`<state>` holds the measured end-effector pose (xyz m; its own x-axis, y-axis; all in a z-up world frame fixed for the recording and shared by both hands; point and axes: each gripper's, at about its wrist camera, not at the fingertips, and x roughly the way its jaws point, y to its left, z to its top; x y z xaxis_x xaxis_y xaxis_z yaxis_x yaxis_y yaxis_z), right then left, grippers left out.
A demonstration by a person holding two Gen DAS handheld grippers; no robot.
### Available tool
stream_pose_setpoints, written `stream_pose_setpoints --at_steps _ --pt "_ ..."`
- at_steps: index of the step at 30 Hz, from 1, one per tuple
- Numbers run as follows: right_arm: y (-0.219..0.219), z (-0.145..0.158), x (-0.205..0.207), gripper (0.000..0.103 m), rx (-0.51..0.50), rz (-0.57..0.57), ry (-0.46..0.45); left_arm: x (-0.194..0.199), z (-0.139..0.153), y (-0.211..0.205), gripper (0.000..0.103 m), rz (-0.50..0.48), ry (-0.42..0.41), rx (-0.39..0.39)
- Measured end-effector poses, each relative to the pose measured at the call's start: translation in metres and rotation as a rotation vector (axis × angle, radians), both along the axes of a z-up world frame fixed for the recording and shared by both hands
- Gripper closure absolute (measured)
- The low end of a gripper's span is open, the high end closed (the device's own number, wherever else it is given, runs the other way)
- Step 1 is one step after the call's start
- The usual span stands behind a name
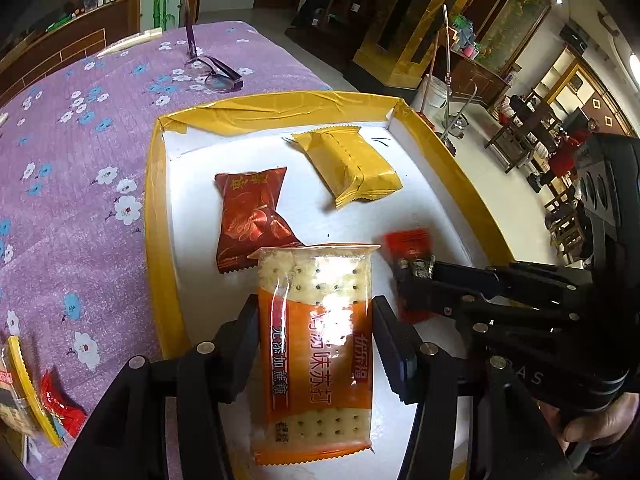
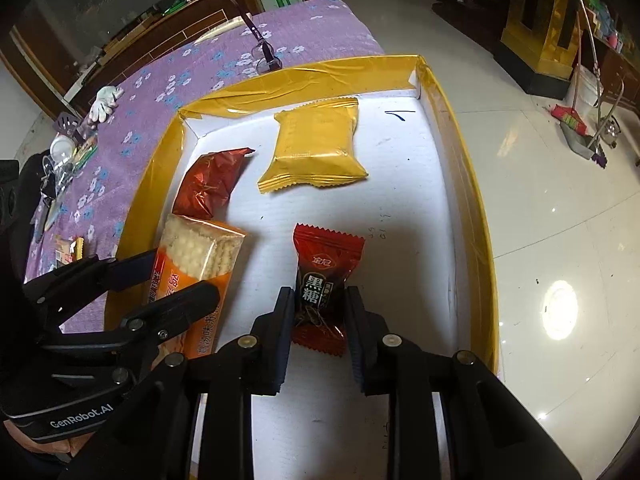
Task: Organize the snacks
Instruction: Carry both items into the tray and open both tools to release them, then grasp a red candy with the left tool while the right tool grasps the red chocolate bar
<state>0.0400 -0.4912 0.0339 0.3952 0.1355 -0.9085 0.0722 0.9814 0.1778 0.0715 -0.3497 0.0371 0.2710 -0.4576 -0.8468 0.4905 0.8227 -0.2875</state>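
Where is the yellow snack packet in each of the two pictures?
Left wrist view: the yellow packet lies upper middle, near the tray's far wall, right of the dark red packet.
Right wrist view: the yellow packet lies upper middle, again near the far wall, right of the dark red packet.
Shared landmark: the far right corner of the yellow-taped tray, plus the pen mark beside it.

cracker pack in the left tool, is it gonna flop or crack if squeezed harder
The cracker pack probably stays stiff: square crackers stacked inside show through the clear wrapper. They look brittle, so a harder squeeze from the left tool across its sides could well snap them. The glossy film catches glare, so it may slide between the pads.
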Motion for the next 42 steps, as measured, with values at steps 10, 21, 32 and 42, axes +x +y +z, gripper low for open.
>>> stream_pose_setpoints --at_steps 10,21,32,42 --pt "-0.001 0.018 -0.017 0.069 0.003 -0.044 -0.032 -0.009 0.014 0.006 0.039 -0.013 -0.003 -0.023" --pt "0.023 0.046 -0.056 0.067 0.064 -0.056 -0.081 -0.043 0.046 0.043 0.039 0.01 -0.064 -0.058" --pt "0.098 0.049 -0.053 0.066 0.107 0.095 -0.081 -0.058 0.059 0.127 0.038 0.168 -0.12 -0.032" --pt "0.184 0.047 -0.04 0.066 0.119 0.325 -0.06 -0.082 0.055 0.239 0.038 0.439 -0.111 -0.021"
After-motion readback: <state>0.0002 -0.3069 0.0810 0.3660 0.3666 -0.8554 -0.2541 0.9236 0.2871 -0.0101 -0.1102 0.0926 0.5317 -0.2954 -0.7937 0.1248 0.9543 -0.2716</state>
